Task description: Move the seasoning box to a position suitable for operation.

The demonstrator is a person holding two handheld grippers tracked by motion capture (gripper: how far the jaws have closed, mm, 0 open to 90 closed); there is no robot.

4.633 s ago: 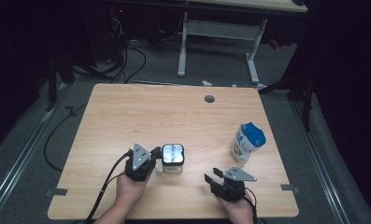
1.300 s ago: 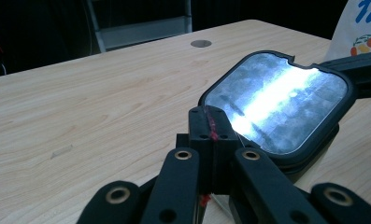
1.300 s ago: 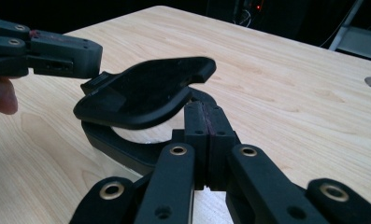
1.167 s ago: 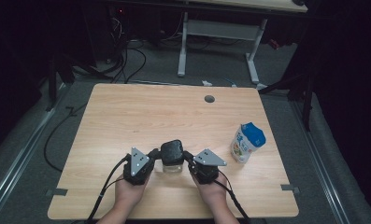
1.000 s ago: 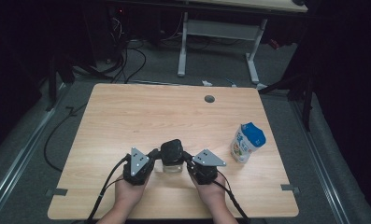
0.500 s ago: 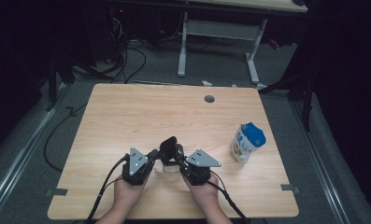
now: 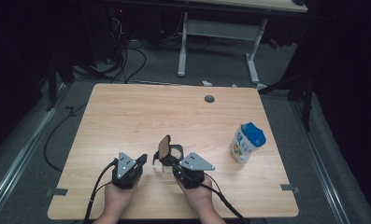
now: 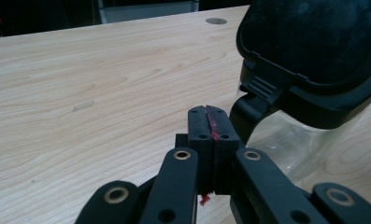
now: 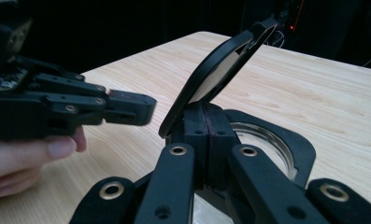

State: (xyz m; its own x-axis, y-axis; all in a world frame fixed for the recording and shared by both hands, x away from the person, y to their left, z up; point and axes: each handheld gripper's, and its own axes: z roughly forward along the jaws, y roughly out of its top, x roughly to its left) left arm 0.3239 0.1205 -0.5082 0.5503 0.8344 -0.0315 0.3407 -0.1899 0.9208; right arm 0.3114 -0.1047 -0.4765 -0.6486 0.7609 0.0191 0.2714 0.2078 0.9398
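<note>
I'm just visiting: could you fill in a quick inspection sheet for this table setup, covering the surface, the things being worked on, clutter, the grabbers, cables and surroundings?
Surface: light wooden table, round grommet hole near the far edge.
Job's things: clear container with a black flip lid, lid raised, mouth uncovered.
Clutter: white bottle with a blue cap standing at the right, apart from the work.
Grippers: left gripper fingers shut, empty, beside the container; right gripper fingers shut, at the container's rim under the lid.
Cables: one trails from each gripper toward the person; more on the floor.
Surroundings: dark room, grey floor, a second table's white legs behind.
</note>
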